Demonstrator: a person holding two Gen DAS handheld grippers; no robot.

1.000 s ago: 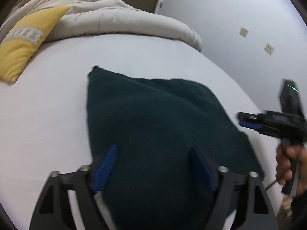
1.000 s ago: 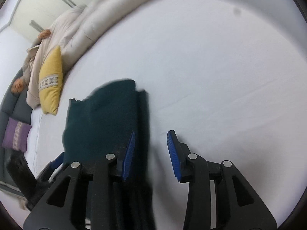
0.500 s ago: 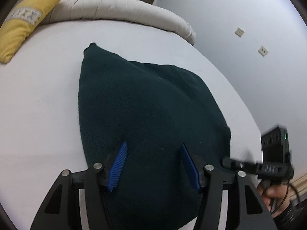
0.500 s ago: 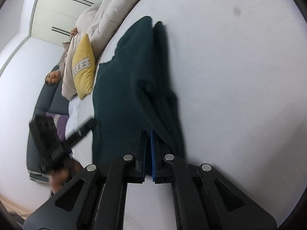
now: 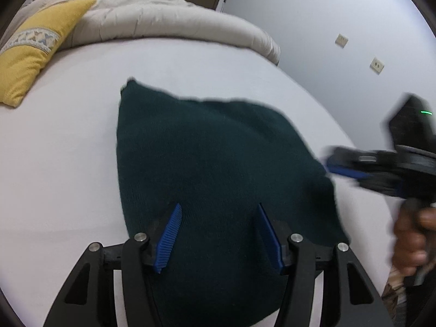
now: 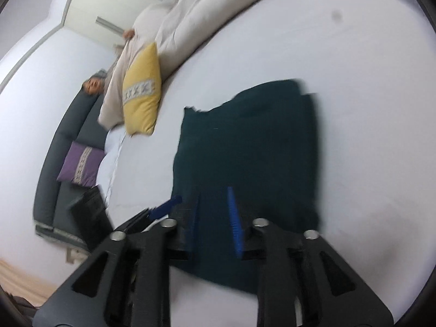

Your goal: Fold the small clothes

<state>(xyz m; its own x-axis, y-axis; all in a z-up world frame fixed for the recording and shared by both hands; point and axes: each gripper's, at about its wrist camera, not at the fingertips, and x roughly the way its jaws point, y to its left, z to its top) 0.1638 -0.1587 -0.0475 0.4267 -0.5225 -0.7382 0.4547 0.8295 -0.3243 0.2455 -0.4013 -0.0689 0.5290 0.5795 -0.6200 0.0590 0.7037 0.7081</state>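
Observation:
A dark green knitted garment (image 5: 212,158) lies folded flat on the white bed; it also shows in the right wrist view (image 6: 250,141). My left gripper (image 5: 219,233) is open and empty, its blue pads just above the garment's near part. My right gripper (image 6: 214,218) is open and empty over the garment's near edge; it also shows blurred at the garment's right edge in the left wrist view (image 5: 346,169). The left gripper's blue pad (image 6: 164,208) shows at the garment's left edge in the right wrist view.
A yellow cushion (image 5: 30,46) and a beige duvet (image 5: 169,16) lie at the bed's far end. A dark sofa (image 6: 60,160) with a purple cushion (image 6: 80,164) stands beside the bed. A wall with sockets (image 5: 377,65) lies to the right.
My right gripper was shut on the garment's edge half a second ago; it has now opened and let go. The garment has settled flat. My left gripper stays open.

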